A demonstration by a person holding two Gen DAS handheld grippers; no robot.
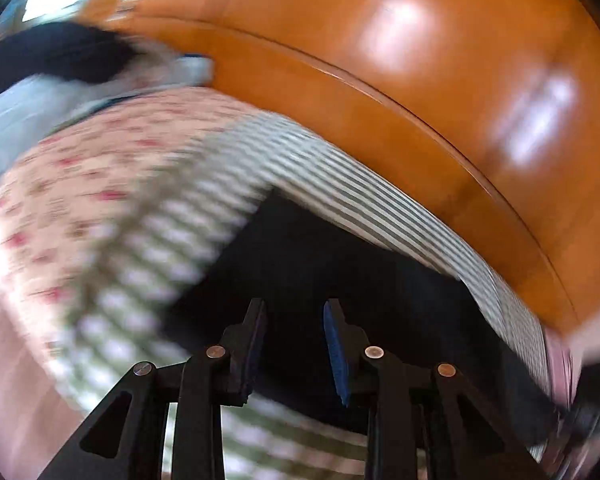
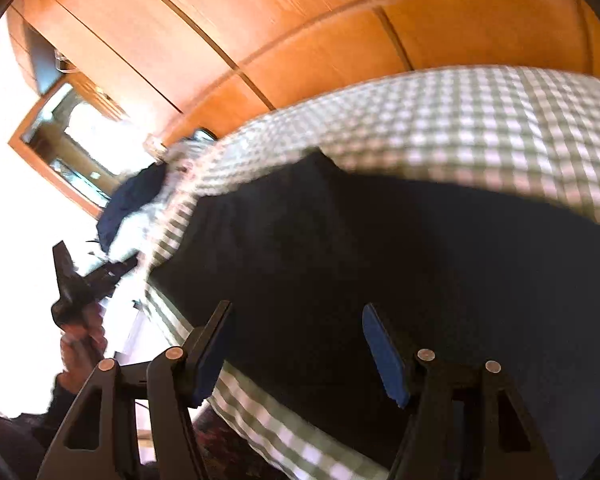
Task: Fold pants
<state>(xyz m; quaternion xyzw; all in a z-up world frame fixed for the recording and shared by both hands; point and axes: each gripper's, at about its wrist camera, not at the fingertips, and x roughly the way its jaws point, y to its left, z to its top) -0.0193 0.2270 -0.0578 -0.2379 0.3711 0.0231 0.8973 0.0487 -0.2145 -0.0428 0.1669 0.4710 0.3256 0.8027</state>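
Dark pants [image 1: 320, 264] lie flat on a green-and-white checked bed sheet [image 1: 220, 184]. In the blurred left wrist view my left gripper [image 1: 295, 306] hangs over a corner of them, jaws a little apart, with nothing between the blue pads. In the right wrist view the same pants [image 2: 380, 260] fill the middle, one edge bunched up against the sheet [image 2: 460, 120]. My right gripper [image 2: 296, 308] is over them, open wide and holding nothing. At the left edge a hand [image 2: 82, 340] grips the other tool's handle.
A floral cloth [image 1: 80, 168] lies beside the checked sheet. Dark blue and white clothes [image 2: 132, 200] are piled at the bed's far end. Orange wooden wardrobe doors [image 2: 300, 20] stand right behind the bed. A wood-framed window [image 2: 60, 140] is at the left.
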